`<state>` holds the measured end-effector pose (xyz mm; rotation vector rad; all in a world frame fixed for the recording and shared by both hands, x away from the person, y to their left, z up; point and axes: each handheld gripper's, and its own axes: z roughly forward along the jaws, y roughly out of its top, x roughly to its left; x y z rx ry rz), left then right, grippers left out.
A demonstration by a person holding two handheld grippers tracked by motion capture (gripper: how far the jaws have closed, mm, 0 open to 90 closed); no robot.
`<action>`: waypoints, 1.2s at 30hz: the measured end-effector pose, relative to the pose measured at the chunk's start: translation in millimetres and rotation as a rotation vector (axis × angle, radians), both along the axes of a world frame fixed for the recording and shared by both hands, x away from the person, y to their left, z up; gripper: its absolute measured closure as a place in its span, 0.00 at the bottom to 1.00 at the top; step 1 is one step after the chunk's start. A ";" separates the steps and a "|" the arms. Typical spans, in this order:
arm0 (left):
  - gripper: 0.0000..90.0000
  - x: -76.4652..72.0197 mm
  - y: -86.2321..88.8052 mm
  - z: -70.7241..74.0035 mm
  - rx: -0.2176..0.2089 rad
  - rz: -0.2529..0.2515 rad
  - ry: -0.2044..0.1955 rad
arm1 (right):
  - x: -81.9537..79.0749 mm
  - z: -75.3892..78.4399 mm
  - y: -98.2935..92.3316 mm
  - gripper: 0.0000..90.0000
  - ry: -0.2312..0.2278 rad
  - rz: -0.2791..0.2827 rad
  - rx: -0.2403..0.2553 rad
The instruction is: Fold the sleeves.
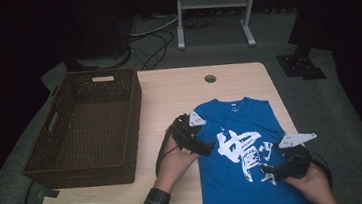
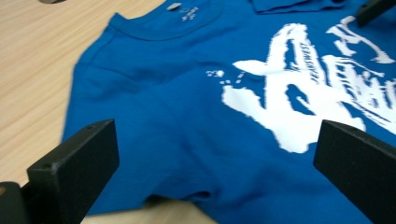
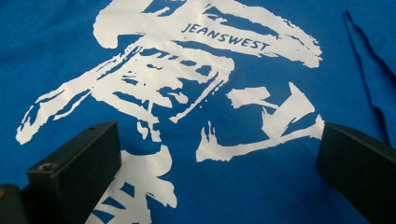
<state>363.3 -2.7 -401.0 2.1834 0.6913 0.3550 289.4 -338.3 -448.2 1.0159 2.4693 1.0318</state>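
Observation:
A blue T-shirt [image 1: 241, 126] with a white brush-stroke print [image 1: 247, 153] lies flat on the right half of the wooden table [image 1: 168, 98], collar to the far side. Its sleeves look folded in over the body. My left gripper [image 1: 208, 149] hovers at the shirt's left edge, open, with the blue cloth [image 2: 187, 126] between and below its jaws. My right gripper [image 1: 269, 174] is low over the print [image 3: 187, 88] near the shirt's lower right, also open and holding nothing. The print reads JEANSWEST in the right gripper view.
A dark woven basket [image 1: 88, 128] with nothing in it fills the table's left side. A round cable hole [image 1: 210, 78] sits near the far edge. Behind the table stand a white frame [image 1: 212, 8] and loose cables on grey floor.

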 end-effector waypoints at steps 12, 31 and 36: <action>0.00 24.4 16.9 2.3 -0.002 0.051 -0.005 | 0.1 0.0 -0.2 0.00 -0.001 0.003 -0.002; 0.03 50.5 38.7 -23.1 -0.023 0.146 0.015 | 0.1 0.0 -0.2 0.00 0.000 0.002 -0.002; 0.03 57.3 49.5 -25.9 -0.044 0.183 0.036 | 0.1 0.0 -0.2 0.00 0.000 0.002 -0.002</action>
